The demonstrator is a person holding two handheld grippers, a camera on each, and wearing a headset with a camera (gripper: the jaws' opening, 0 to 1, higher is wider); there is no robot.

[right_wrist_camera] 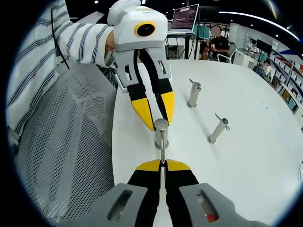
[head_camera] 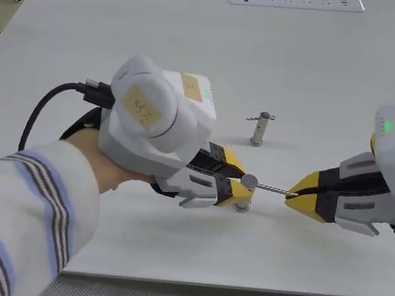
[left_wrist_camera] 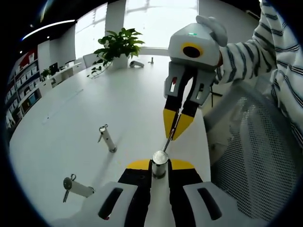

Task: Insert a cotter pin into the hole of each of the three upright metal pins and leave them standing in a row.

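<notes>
Pinching the upright metal pin (head_camera: 244, 193) with the left gripper (head_camera: 239, 187), fingers snug on its sides, near the table (head_camera: 193, 49) front edge. Squeezing a thin cotter pin (head_camera: 272, 189) tight in the right gripper (head_camera: 294, 197), tip meeting the shiny pin's head from 3 o'clock. Second metal pin (head_camera: 259, 128) standing at 12 o'clock, cotter already through.

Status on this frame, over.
Left gripper shut on metal pin. Right gripper shut on cotter pin, tip at the pin's head; through the hole, cannot tell. Two other pins already carry theirs. Nothing blocking.
</notes>
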